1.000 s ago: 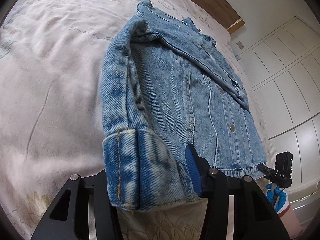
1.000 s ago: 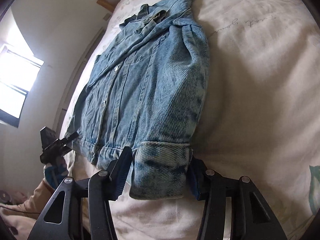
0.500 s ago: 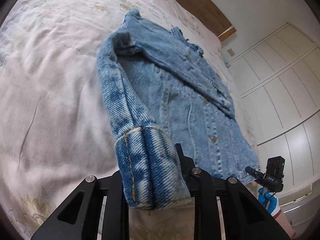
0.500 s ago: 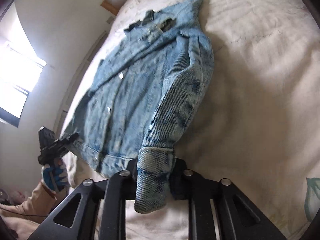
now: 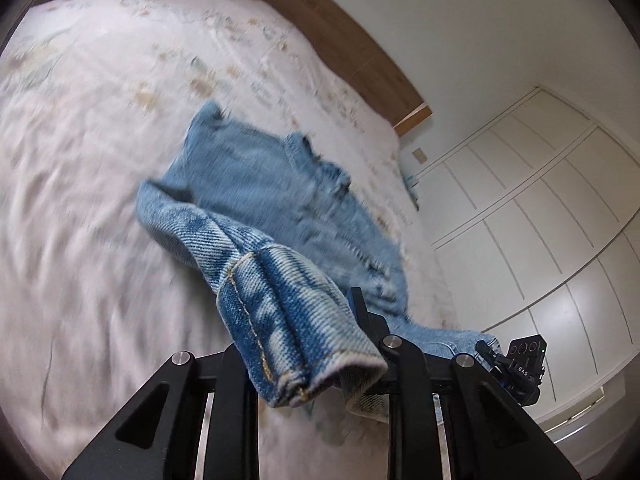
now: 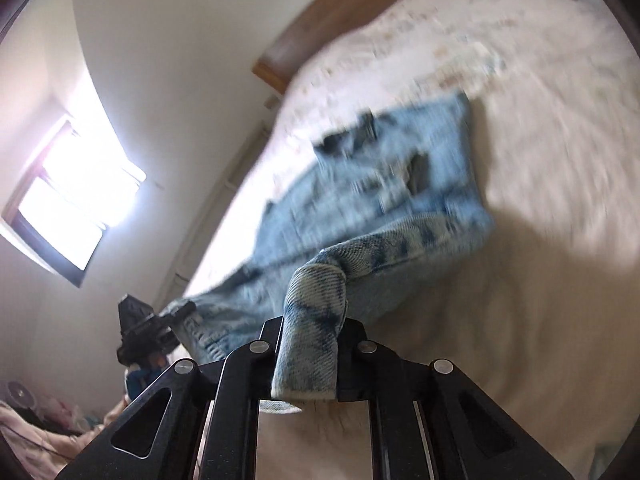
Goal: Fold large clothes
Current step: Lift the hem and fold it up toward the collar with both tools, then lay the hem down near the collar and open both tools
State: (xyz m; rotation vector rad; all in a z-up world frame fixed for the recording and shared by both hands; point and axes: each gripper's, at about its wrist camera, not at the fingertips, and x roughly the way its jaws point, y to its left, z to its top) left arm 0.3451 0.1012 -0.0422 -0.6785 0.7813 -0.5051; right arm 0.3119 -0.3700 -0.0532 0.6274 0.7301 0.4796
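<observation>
Left gripper (image 5: 304, 344) clamped on folded denim cuff (image 5: 296, 320), cuff hanging off bed; right gripper (image 6: 310, 344) pinching other cuff (image 6: 314, 320) same way, jaws nearly together; denim jacket (image 5: 272, 200) trailing from both sleeves, body blurry, sprawled mid-bed on floral bedspread (image 5: 100, 160); wooden headboard (image 5: 332, 36) and white closet doors (image 5: 540, 208) way back.

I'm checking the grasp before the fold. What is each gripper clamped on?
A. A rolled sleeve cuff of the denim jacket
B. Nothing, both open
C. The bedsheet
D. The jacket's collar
A: the left gripper and the right gripper each pinch a rolled cuff of the denim jacket, lifted off the bed.
</observation>
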